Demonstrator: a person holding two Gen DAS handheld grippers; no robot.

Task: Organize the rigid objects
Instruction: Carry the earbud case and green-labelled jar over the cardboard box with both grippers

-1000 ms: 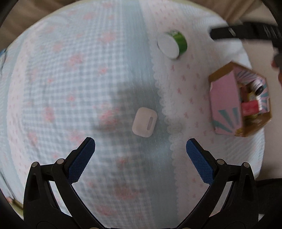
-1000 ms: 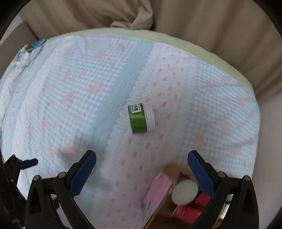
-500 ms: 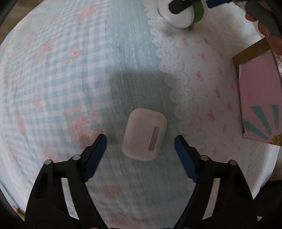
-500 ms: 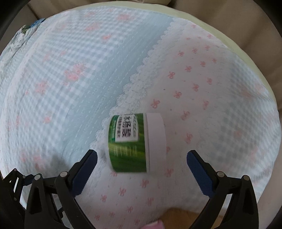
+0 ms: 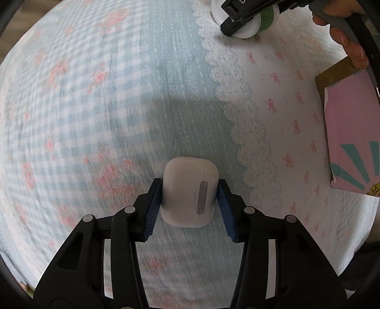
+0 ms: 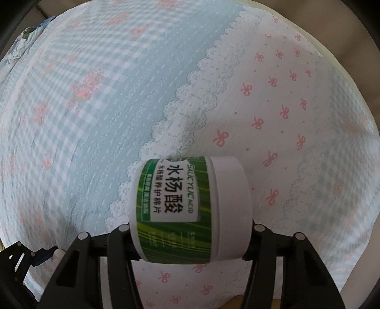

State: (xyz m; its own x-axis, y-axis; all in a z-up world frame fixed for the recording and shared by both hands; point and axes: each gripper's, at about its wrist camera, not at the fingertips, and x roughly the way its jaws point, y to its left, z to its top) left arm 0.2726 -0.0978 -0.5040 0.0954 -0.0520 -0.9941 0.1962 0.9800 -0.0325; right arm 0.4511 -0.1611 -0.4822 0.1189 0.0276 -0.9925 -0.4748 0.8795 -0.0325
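In the left wrist view my left gripper [image 5: 189, 204] is shut on a white earbud case [image 5: 189, 191] that lies on the blue checked bedspread; the blue pads press its two sides. In the right wrist view my right gripper [image 6: 190, 231] is shut on a green and white jar [image 6: 190, 211] lying on its side, white lid to the right. The jar [image 5: 247, 33] and the right gripper [image 5: 244, 17] also show at the top of the left wrist view. The left gripper's body [image 6: 26, 259] peeks in at the lower left of the right wrist view.
A pink box with teal rays [image 5: 351, 140] lies at the right edge of the left wrist view. A white lace strip [image 5: 239, 118] divides the blue checked cloth from the white bow-print cloth [image 6: 273, 118]. Beige curtain or wall [image 6: 356, 35] lies beyond the bed.
Both grippers came down and closed: the left on the earbud case, the right on the jar. Both were open around their objects half a second ago.
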